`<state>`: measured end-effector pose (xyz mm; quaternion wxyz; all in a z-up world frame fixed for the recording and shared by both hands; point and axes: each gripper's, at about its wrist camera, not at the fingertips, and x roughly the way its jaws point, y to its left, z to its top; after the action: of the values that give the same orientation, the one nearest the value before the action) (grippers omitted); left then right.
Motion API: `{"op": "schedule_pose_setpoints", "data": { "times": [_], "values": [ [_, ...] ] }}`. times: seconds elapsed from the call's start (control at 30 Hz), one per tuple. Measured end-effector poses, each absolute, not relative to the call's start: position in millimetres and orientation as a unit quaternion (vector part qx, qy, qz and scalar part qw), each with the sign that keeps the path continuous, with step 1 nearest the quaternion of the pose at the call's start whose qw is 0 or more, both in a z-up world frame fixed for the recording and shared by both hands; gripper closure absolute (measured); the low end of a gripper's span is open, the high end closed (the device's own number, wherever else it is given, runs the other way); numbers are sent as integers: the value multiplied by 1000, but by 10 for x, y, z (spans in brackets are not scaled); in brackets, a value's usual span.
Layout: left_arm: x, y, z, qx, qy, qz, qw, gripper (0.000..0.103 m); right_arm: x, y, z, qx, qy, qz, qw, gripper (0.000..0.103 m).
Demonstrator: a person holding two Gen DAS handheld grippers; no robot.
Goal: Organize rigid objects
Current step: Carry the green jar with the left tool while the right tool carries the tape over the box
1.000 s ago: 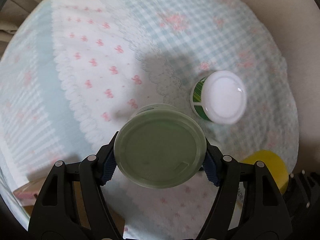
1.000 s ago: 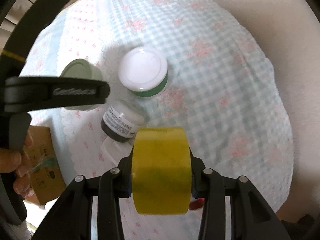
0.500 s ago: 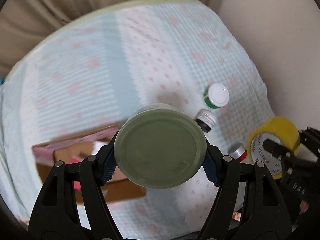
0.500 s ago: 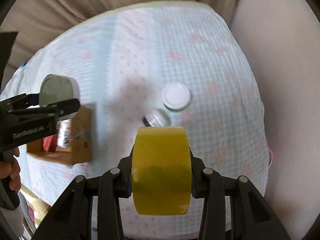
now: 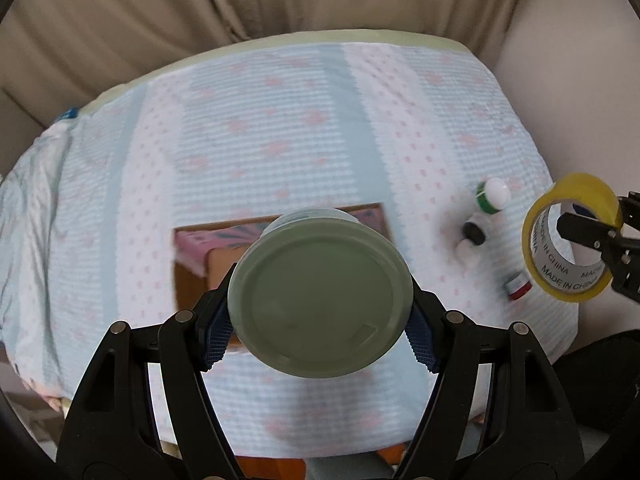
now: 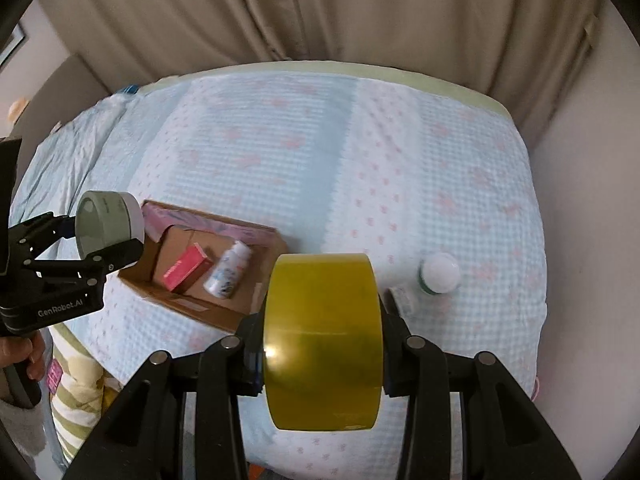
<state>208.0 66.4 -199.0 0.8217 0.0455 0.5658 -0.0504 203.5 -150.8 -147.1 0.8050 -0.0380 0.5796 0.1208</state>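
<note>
Jar (image 5: 320, 304) with the grey-green lid is held in our left gripper (image 5: 320, 326), whose fingers (image 5: 216, 332) press on its two sides, so the grip stands about half open around it. We hold the jar in the air above the bed (image 5: 280, 128), and in the left wrist view its lid faces the camera, so its axis runs along the fingers and points steeply down. The cardboard box (image 6: 208, 276) lies on the bed almost directly under the jar, partly hidden behind it; this is the relation that matters, because we judge that the next move is to lower the jar into the box. Inside the box we see a red packet (image 6: 186, 268) and a small white bottle (image 6: 228, 270) lying on its side, so free room is mainly at the near left part. Our right gripper (image 6: 322, 344) is closed on a yellow tape roll (image 6: 322, 340), gripped across its width, with the hole axis running from one finger to the other. It is to the right of the box, so the left hand is nearer. A white-capped pot (image 6: 440, 272) stands on the bed further right, near other small containers.
</note>
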Motion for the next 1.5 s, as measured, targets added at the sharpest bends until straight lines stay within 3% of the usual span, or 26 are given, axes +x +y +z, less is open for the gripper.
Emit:
{"op": "schedule_pose_setpoints", "data": {
  "times": [0.3, 0.67, 1.5],
  "values": [
    [2036, 1626, -2171, 43, 581, -64, 811, 34, 1977, -627, -1622, 6, 595, 122, 794, 65],
    [2309, 2293, -2956, 52, 636, -104, 763, 34, 2087, 26, -2082, 102, 627, 65, 770, 65],
    [3010, 1966, -4300, 144, 705, -129, 682, 34, 2566, -138, -3389, 124, 690, -30, 713, 65]
  ]
}}
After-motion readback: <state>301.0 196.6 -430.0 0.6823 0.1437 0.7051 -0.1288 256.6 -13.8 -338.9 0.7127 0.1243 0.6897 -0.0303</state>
